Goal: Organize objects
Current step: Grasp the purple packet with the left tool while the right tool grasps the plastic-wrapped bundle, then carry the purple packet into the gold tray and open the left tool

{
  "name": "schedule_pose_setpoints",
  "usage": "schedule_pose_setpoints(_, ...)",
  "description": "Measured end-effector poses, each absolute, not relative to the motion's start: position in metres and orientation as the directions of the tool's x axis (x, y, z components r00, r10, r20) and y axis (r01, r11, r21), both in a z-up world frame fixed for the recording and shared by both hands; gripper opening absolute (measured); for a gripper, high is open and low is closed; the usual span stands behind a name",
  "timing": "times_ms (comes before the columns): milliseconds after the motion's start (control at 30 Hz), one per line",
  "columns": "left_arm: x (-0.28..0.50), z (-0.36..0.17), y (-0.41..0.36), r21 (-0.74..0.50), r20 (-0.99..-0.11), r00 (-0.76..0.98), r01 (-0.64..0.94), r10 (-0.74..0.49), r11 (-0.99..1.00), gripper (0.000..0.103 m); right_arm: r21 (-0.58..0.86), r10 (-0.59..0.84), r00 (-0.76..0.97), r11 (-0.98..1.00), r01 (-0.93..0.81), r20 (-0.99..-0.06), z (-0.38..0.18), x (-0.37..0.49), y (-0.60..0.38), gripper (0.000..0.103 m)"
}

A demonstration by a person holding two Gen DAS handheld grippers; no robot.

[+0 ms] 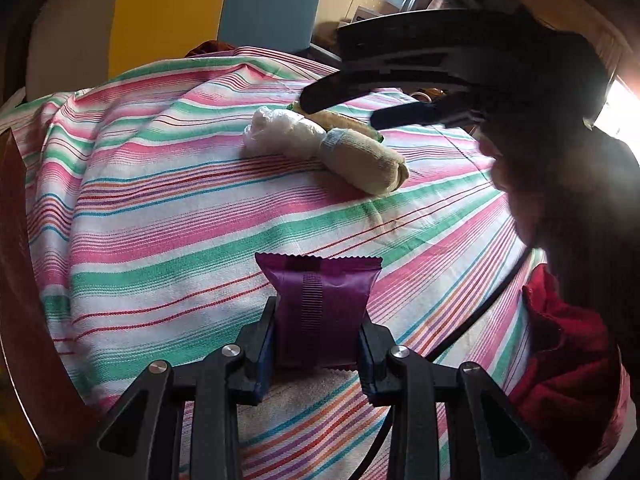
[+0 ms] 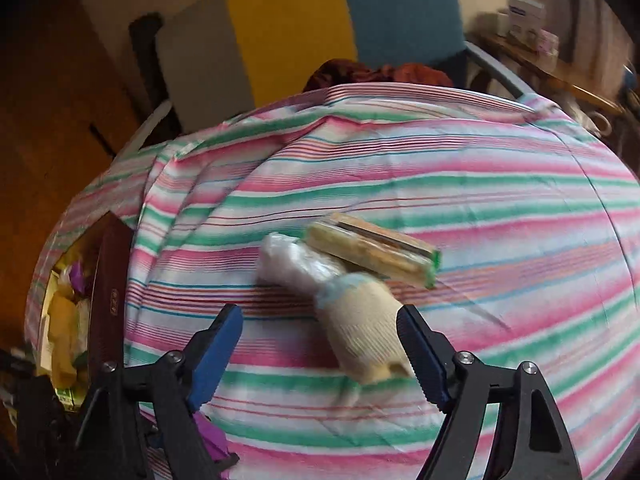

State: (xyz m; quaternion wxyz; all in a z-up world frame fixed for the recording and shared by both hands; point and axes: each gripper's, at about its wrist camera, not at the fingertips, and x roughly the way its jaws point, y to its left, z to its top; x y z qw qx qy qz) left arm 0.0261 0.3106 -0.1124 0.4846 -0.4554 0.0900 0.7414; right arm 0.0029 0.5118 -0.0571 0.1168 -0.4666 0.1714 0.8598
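Observation:
My left gripper (image 1: 320, 344) is shut on a purple foil packet (image 1: 320, 300), held upright just above the striped cloth (image 1: 160, 220). Farther back lie a white plastic bundle (image 1: 276, 132), a cream rolled sock (image 1: 368, 164) and a yellow-green wrapped bar (image 1: 340, 118), all touching. My right gripper (image 1: 342, 111) hovers over them, dark against the light. In the right wrist view that gripper (image 2: 318, 320) is open. The sock (image 2: 364, 336) lies between its fingers, close to the right one. The bundle (image 2: 292, 260) and the bar (image 2: 372, 252) lie just beyond.
A dark red box (image 2: 108, 280) stands at the cloth's left edge, with a bin of wrappers (image 2: 64, 320) beside it. A red cloth (image 1: 568, 360) and a black cable (image 1: 480, 312) lie at the right. Yellow (image 2: 288, 28) and teal (image 2: 400, 8) chair backs stand behind the table.

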Motion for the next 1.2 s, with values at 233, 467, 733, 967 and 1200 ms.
schedule_pose_setpoints(233, 0.024, -0.115, 0.310, -0.338, -0.746, -0.102, -0.793, 0.658, -0.507, 0.034, 0.090, 0.040, -0.414, -0.953, -0.290, -0.909, -0.093, -0.059, 0.508, 0.061)
schedule_pose_setpoints(467, 0.022, -0.118, 0.307, -0.368, -0.726, -0.092, -0.785, 0.681, -0.499, 0.035, 0.105, 0.039, -0.438, -0.948, -0.301, -0.898, -0.106, -0.064, 0.506, 0.022)
schedule_pose_setpoints(733, 0.019, -0.118, 0.302, -0.390, -0.719, -0.086, -0.771, 0.690, -0.503, 0.035, 0.176, -0.064, -0.430, -0.958, -0.225, -0.901, -0.100, -0.043, 0.489, 0.049)
schedule_pose_setpoints(967, 0.018, -0.118, 0.298, -0.404, -0.715, -0.080, -0.764, 0.695, -0.503, 0.035, 0.098, 0.003, -0.435, -0.973, -0.210, -0.900, -0.094, -0.051, 0.483, 0.061)
schedule_pose_setpoints(1200, 0.019, -0.117, 0.297, -0.401, -0.716, -0.080, -0.766, 0.694, -0.502, 0.035, 0.024, 0.068, -0.416, -0.977, -0.212, -0.907, -0.107, -0.076, 0.480, 0.044)
